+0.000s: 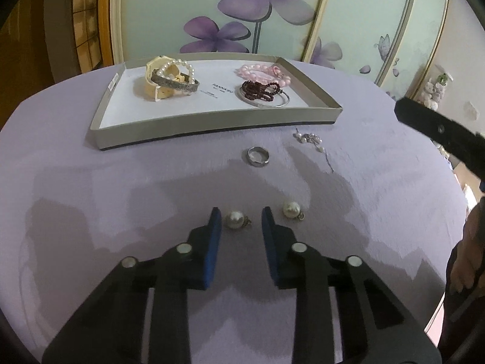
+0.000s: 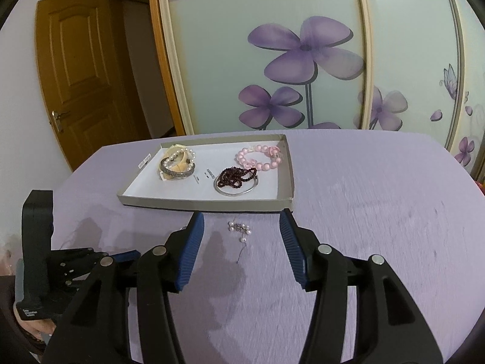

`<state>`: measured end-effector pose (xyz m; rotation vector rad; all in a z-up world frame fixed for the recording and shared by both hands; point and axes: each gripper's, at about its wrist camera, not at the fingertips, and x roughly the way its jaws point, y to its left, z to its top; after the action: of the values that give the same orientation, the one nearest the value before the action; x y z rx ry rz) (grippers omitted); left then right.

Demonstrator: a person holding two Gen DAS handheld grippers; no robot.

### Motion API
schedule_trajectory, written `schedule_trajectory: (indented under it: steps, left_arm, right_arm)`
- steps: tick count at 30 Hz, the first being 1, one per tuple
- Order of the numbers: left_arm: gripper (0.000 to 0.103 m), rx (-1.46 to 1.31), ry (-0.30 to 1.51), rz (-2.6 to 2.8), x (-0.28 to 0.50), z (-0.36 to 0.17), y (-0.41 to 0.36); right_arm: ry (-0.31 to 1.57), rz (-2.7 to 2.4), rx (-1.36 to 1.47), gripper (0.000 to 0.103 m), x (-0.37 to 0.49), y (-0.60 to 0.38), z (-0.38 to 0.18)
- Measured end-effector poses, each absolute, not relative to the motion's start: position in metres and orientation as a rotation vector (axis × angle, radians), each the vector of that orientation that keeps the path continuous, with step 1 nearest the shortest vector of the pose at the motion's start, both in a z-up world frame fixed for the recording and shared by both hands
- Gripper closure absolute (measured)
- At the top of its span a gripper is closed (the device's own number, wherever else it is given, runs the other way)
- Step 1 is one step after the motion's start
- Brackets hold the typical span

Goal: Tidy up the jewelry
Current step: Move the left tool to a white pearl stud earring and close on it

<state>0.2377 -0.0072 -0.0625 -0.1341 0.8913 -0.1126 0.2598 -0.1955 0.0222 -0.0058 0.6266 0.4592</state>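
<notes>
Lavender cloth (image 1: 91, 182), left view alone shows ring (image 1: 258, 155), pearl earrings (image 1: 235, 220)

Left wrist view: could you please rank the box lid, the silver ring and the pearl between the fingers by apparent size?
1. Box lid, clearly largest.
2. Silver ring and pearl look alike; the pearl lies nearer the camera, so unranked.

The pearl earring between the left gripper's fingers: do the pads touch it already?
Apart. The left wrist view shows the pearl earring lying between the left gripper fingers, with purple cloth visible on each side of it.
</notes>
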Motion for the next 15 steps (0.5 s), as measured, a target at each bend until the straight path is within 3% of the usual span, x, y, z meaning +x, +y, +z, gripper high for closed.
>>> schedule_trajectory:
  steps: [5, 7, 15]
  left_arm:
    - [0.079, -0.111, 0.888, -0.118, 0.236, -0.063, -0.019]
    - [0.086, -0.104, 0.889, -0.119, 0.237, -0.064, -0.022]
    - [0.087, -0.122, 0.885, -0.092, 0.240, -0.064, -0.012]
  right_arm:
    - [0.638, 0.465, -0.002, 0.048, 0.260, -0.193, 0.019]
    - [0.642, 0.467, -0.001, 0.048, 0.260, -0.192, 0.018]
    - [0.647, 0.481, -0.006, 0.048, 0.258, -0.187, 0.017]
